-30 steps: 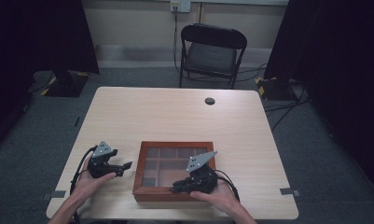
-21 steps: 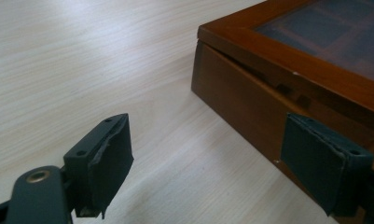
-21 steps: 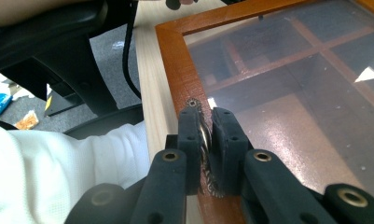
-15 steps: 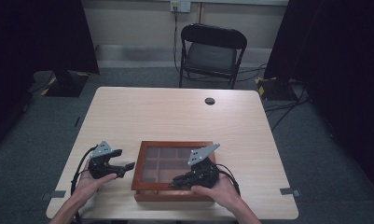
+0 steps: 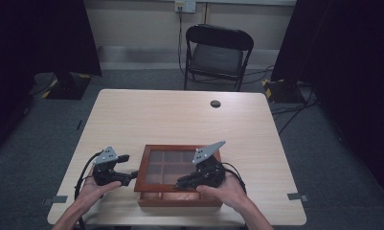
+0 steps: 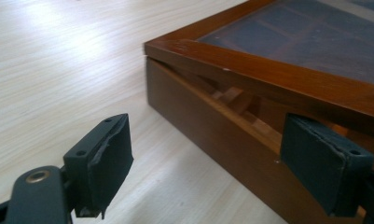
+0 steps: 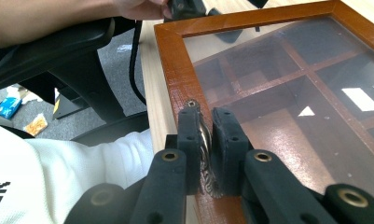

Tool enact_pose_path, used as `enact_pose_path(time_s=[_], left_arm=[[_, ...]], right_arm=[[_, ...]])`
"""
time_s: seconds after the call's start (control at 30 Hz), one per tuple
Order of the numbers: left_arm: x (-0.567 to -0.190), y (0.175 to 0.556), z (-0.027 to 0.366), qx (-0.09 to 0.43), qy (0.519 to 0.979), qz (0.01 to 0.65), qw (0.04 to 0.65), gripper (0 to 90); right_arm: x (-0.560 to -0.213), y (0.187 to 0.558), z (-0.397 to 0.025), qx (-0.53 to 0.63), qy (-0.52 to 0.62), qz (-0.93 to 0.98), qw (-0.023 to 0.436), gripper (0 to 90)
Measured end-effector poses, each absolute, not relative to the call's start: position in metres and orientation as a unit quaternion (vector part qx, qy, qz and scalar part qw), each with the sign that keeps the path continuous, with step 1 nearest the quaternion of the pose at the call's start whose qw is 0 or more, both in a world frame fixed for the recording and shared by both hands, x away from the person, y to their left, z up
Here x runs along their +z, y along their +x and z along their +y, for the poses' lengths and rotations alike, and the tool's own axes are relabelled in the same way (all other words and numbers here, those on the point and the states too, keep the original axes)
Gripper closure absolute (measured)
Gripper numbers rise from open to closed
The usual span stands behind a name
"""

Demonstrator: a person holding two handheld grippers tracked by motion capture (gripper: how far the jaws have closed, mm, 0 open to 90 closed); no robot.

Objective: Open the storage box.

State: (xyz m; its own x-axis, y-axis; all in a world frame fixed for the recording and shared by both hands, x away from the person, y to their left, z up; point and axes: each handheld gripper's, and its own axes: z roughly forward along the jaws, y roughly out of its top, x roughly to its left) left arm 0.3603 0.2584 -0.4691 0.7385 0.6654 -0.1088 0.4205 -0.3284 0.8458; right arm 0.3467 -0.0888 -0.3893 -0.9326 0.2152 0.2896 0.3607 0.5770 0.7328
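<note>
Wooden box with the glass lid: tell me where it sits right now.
In the high view the wooden box sits at the table's near edge, centre, between the left tongs and the right tongs, which pinch its lid.

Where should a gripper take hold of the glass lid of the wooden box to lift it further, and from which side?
Judging by the pictures: at the small metal handle on the lid's front frame, from the person's side. The right gripper is shut on it, and the lid is slightly raised off the box there.

Bare table [image 5: 180, 120] beyond wooden box [image 5: 153, 170]
</note>
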Motion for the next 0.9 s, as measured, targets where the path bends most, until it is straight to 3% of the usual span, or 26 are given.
enact_pose_path(time_s=[0.33,0.47,0.6,0.7,0.9], left_arm=[[-0.467,0.358,0.253,0.154,0.804,0.313,0.482,16.8],[-0.467,0.358,0.253,0.158,0.807,0.307,0.48,16.8],[-0.468,0.358,0.253,0.155,0.807,0.308,0.479,16.7],[-0.468,0.359,0.253,0.155,0.806,0.309,0.481,16.7],[-0.467,0.359,0.253,0.154,0.8,0.315,0.487,16.6]], right_arm=[[-0.388,0.35,-0.09,-0.433,-0.175,-0.879,0.095,81.0],[-0.391,0.35,-0.094,-0.446,-0.186,-0.87,0.099,69.2],[-0.394,0.35,-0.099,-0.451,-0.193,-0.866,0.098,65.9],[-0.392,0.347,-0.111,-0.461,-0.211,-0.859,0.076,54.6],[-0.393,0.343,-0.136,-0.478,-0.225,-0.847,0.051,40.7]])
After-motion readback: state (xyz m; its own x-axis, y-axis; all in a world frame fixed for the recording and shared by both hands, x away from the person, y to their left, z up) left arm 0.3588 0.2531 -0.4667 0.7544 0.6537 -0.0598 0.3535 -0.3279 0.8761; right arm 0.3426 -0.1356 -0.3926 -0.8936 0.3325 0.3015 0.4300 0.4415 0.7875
